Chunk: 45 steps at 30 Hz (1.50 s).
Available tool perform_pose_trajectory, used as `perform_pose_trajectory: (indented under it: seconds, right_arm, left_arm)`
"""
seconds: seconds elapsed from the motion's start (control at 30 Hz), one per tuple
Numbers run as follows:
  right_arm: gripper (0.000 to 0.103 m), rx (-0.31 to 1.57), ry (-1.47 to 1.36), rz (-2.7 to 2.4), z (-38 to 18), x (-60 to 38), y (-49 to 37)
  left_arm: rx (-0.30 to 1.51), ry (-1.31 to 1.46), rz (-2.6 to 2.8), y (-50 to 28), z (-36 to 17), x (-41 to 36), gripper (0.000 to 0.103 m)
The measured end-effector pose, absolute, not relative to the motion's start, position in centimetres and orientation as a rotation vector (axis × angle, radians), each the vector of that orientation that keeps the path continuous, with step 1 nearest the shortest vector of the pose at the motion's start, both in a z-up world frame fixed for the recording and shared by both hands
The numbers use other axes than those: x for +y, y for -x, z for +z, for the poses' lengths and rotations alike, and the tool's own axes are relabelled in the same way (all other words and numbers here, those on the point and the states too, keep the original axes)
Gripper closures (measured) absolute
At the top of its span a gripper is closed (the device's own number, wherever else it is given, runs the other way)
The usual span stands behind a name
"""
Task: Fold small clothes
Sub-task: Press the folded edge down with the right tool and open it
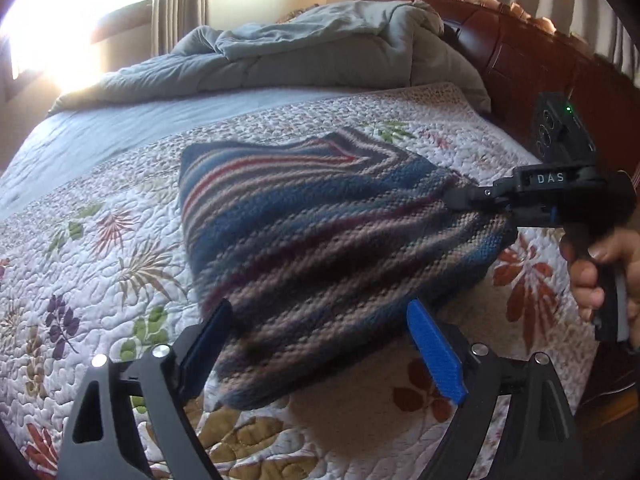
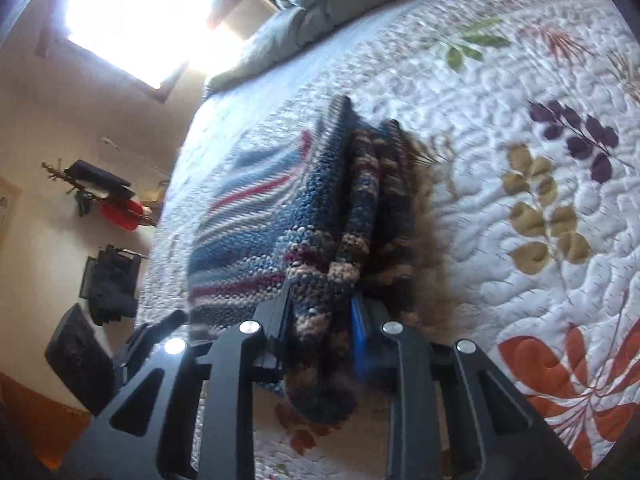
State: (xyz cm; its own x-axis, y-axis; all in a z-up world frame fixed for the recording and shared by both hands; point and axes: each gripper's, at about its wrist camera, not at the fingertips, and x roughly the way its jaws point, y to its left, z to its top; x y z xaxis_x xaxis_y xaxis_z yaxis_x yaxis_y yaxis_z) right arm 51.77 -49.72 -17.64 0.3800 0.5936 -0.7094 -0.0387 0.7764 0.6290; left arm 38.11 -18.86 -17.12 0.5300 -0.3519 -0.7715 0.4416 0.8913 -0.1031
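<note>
A striped knitted garment (image 1: 320,232), blue, brown and red, is held up above a floral quilt (image 1: 100,280). My right gripper (image 1: 454,199) is shut on the garment's right edge; in the right wrist view the folded knit layers (image 2: 320,280) are pinched between its blue pads (image 2: 358,320). My left gripper (image 1: 320,344) is open, its blue pads (image 1: 436,352) standing either side of the garment's near lower edge without closing on it.
A grey duvet (image 1: 320,52) is bunched at the far side of the bed. A red-brown wooden headboard (image 1: 520,48) runs along the right. A bright window (image 2: 140,12) and wall hooks with dark clothes (image 2: 112,280) are on the left.
</note>
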Motion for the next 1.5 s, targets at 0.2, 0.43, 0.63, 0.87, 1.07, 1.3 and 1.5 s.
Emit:
perform_pose_trajectory:
  seconds: [0.2,0.43,0.63,0.87,1.07,1.3,1.5]
  right_arm:
    - [0.072,1.13,-0.585,0.474,-19.8,-50.0,-50.7]
    - [0.038,1.151,-0.596,0.538,-18.3,-49.8,-53.6]
    - [0.072,1.204,-0.566,0.516,-18.7,-49.0,-55.1]
    - [0.076,1.182,-0.482,0.412,-18.8,-49.7,-53.3]
    - [0.058,1.11,-0.476,0.407,-16.1,-50.4,-53.7]
    - [0.047,1.128,-0.416,0.4,-15.5,-47.9,-58.1]
    - [0.09,1.192,-0.351,0.409,-17.5,-45.8,-60.4]
  left_arm:
    - [0.894,-0.157,-0.465,-37.5,-17.9,-19.3,0.014]
    - [0.842,-0.223,-0.447,-37.1,-17.4,-19.5,0.014]
    - [0.859,-0.217,-0.453,-37.4,-17.8,-19.0,0.014]
    - [0.923,-0.191,-0.453,-38.3,-19.7,-17.8,0.014]
    - [0.927,-0.178,-0.46,-38.1,-19.8,-17.3,0.014]
    - [0.933,-0.184,-0.46,-38.0,-20.1,-17.7,0.013]
    - [0.934,-0.187,-0.457,-38.2,-20.3,-17.9,0.012]
